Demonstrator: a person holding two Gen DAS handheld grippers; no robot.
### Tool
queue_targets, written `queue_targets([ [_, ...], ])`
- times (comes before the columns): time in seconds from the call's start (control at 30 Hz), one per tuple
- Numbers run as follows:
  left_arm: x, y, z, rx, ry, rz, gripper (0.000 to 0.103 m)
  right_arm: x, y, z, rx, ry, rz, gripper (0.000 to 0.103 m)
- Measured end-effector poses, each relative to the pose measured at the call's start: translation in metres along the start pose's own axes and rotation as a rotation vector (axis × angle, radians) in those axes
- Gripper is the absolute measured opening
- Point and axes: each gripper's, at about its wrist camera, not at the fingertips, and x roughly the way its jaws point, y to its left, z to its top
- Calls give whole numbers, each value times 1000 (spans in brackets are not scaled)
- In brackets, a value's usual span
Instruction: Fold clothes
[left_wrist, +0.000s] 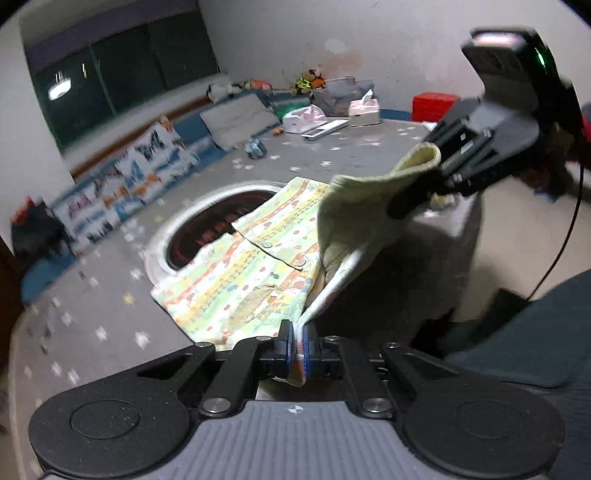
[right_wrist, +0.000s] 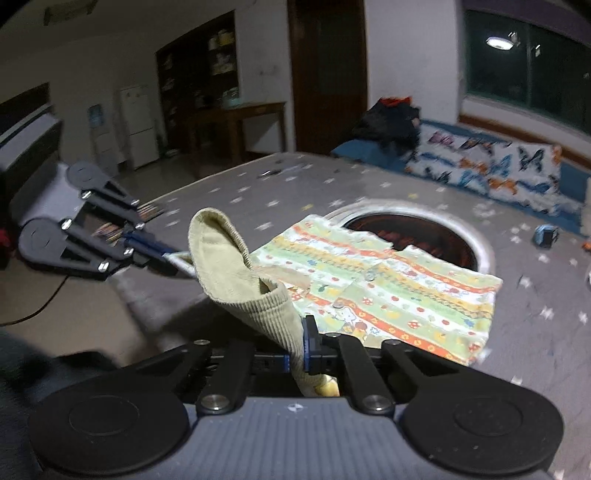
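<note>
Pinching both ends of the ribbed cuff edge, I've got this little printed garment (left_wrist: 243, 273) lifted at its near side while the rest lies flat on the grey star-patterned table (left_wrist: 110, 332). The left hand-held gripper (left_wrist: 298, 345) has its jaws pressed together on a thin white hem of the cloth, right at the near edge of the table. The right hand-held gripper (right_wrist: 303, 347) is clamped on the ribbed yellow-green cuff (right_wrist: 236, 273), which curls up and over in a loose arch between the two tools.

Why hold it this way? By my reading, two grips on one edge let me carry that edge over the body of the garment as a straight fold line, instead of dragging a single corner. The far half rests partly over a round dark mat with a white rim (right_wrist: 476, 240), so it stays put as an anchor.

Both tools point downward at a slant toward the table. In the left view, the right one hangs up at the right side, angled in toward the cloth. In the right view, the left one sits off to the left, near the table's edge. The fold itself isn't laid yet; I judge the lifted edge needs to travel toward the far side.
</note>
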Motion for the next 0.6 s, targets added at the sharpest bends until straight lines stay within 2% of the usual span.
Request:
queue_targets([
  [0.13, -1, 0, 2, 2, 15, -24, 6, -9, 15, -1, -39, 48, 8, 5],
  [0.3, 10, 24, 19, -50, -13, -23, 6, -4, 0, 24, -28, 41, -5, 5],
  [0.47, 36, 73, 43, -142, -42, -10, 6, 17, -40, 67, -20, 39, -4, 5],
  [0.6, 74, 122, 60, -233, -15, -3, 6, 58, -80, 101, 5, 61, -14, 5],
])
